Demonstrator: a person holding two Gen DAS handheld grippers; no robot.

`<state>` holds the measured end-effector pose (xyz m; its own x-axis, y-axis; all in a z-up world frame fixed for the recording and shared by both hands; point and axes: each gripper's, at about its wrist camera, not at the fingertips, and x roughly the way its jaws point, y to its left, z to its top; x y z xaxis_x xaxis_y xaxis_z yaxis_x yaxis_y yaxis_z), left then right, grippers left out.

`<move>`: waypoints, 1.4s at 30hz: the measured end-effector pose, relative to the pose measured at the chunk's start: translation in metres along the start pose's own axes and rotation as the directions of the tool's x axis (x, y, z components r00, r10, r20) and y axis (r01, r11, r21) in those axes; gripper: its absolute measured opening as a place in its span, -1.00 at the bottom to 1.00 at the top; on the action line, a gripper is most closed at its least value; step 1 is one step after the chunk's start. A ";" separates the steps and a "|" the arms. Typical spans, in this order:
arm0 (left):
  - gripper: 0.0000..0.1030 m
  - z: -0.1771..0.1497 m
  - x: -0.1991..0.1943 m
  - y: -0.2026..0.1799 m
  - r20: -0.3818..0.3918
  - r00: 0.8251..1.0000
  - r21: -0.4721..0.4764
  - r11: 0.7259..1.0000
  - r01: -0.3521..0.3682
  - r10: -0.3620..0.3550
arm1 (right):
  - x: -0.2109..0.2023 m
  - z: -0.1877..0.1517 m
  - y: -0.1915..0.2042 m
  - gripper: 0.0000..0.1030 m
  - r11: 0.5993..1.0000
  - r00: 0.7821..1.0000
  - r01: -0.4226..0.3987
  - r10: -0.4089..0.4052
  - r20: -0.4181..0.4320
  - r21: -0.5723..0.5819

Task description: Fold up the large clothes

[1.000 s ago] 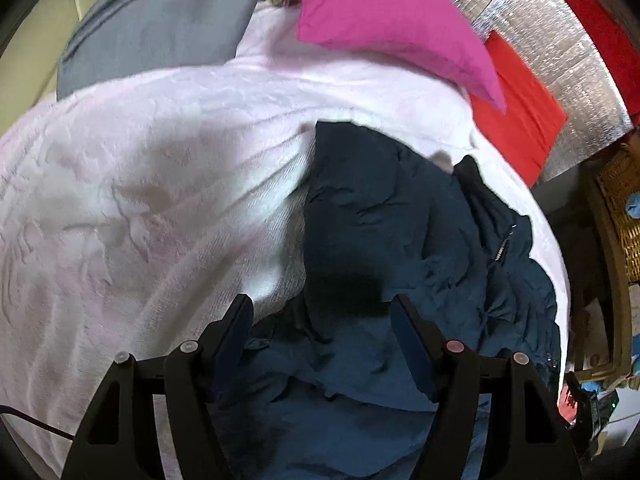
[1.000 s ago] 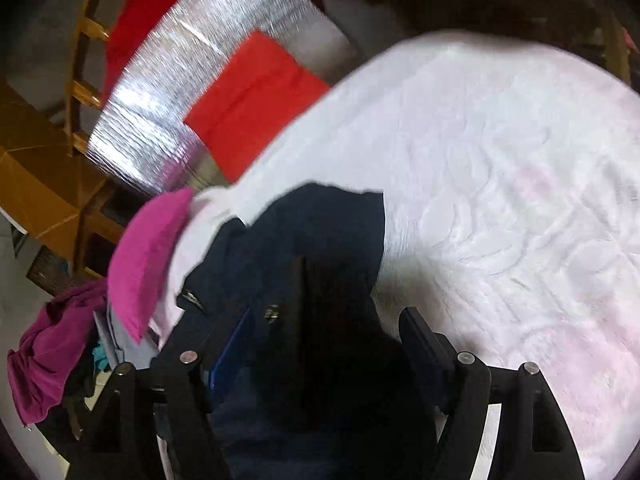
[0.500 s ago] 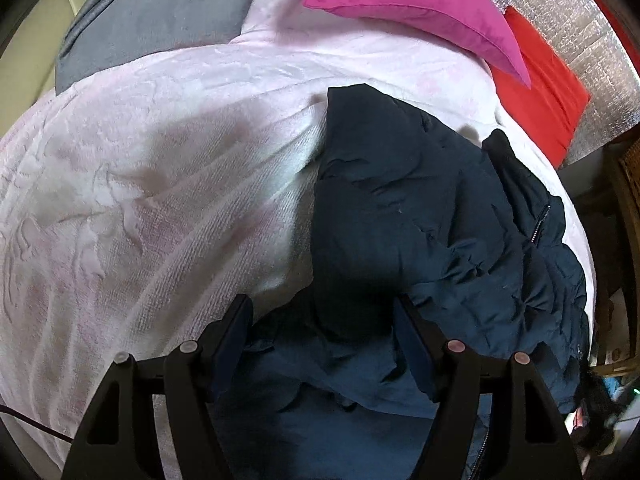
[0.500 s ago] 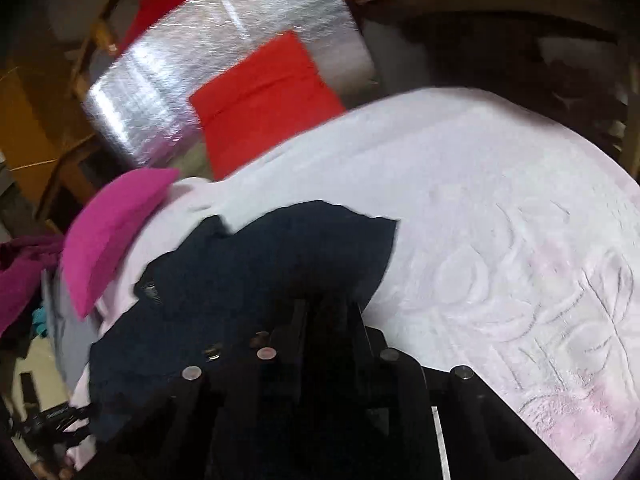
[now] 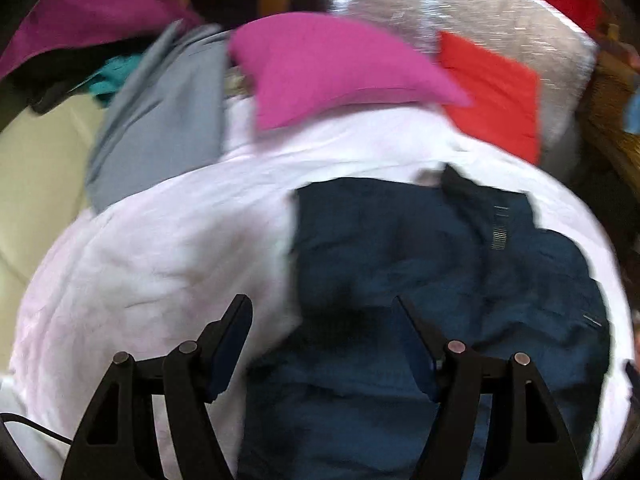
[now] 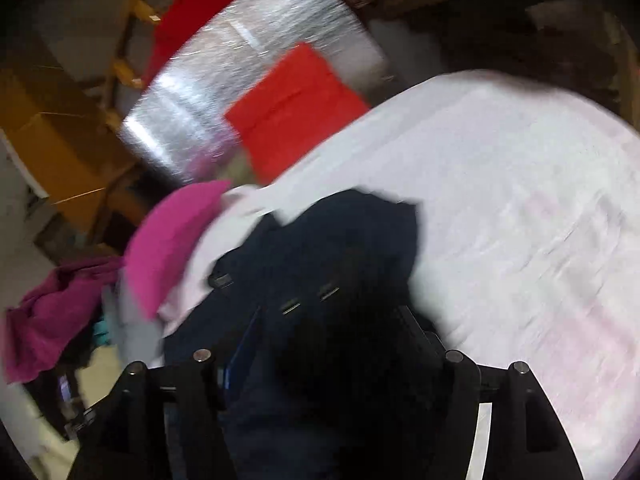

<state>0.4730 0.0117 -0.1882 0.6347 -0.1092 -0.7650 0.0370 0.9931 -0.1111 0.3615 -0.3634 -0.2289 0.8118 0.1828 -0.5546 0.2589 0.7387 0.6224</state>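
Navy jacket (image 5: 400, 264) on the white blanket (image 5: 160, 264): both grippers angle down over it, left gripper (image 5: 324, 320) spread, touching nothing; right gripper (image 6: 328, 328) opening, jacket fabric between its jaws.

Left gripper (image 5: 322, 334): jaws apart, tilted steeply down, fingertips at 10 and 2 o'clock from the mount, pads bare, nothing pressed between. Right gripper (image 6: 328, 328): jaws opening, pointing down at a shallower slant, dark cloth bunched in the gap; blur hides whether the pads press it.
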 end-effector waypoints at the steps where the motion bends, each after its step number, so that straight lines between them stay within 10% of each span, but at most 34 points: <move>1: 0.41 -0.003 0.001 -0.004 -0.020 0.999 0.002 0.999 0.050 -0.050 | -0.003 -0.004 0.001 0.34 1.000 0.999 -0.028 0.029 -0.023 0.009; 3: 0.41 -0.010 0.012 -0.009 -0.112 0.979 -0.042 0.985 0.168 -0.172 | 0.006 -0.020 0.006 0.34 0.995 0.993 -0.088 0.092 -0.080 0.051; 7: 0.41 -0.028 0.043 -0.005 -0.277 0.856 -0.281 0.889 0.361 -0.436 | 0.038 -0.039 -0.002 0.34 0.969 0.974 -0.132 0.166 -0.155 0.210; 12: 0.42 -0.034 0.056 0.010 -0.293 0.819 -0.425 0.834 0.351 -0.494 | 0.075 -0.045 -0.015 0.34 0.937 0.970 -0.101 0.168 -0.176 0.336; 18: 0.42 -0.037 0.071 0.037 -0.246 0.837 -0.557 0.778 0.291 -0.489 | 0.088 -0.035 -0.026 0.33 0.917 0.985 -0.099 0.146 -0.093 0.386; 21: 0.37 -0.035 0.079 0.046 -0.211 0.848 -0.584 0.759 0.288 -0.485 | 0.096 -0.028 -0.027 -0.14 0.931 0.992 -0.055 0.093 -0.090 0.361; 26: -0.31 -0.034 0.082 0.049 -0.204 0.867 -0.549 0.787 0.283 -0.455 | 0.078 -0.019 -0.011 -0.57 0.973 1.000 -0.027 0.027 0.003 0.231; 31: -0.27 -0.030 0.089 0.039 -0.241 0.880 -0.484 0.836 0.257 -0.410 | 0.091 -0.018 -0.006 -0.58 0.986 0.994 0.104 -0.100 -0.031 0.128; 36: -0.26 -0.029 0.089 0.039 -0.267 0.877 -0.464 0.851 0.247 -0.400 | 0.088 -0.019 -0.013 -0.53 0.986 0.994 0.074 -0.061 -0.092 0.151; 42: -0.16 -0.025 0.059 0.048 -0.260 0.913 -0.395 0.898 0.196 -0.314 | 0.044 -0.019 -0.018 -0.37 0.992 0.991 0.061 -0.047 -0.122 0.111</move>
<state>0.4930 0.0521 -0.2546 0.3671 -0.4221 -0.8289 -0.1471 0.8536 -0.4998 0.3833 -0.3562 -0.2748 0.7287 0.2260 -0.6465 0.3642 0.6715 0.6453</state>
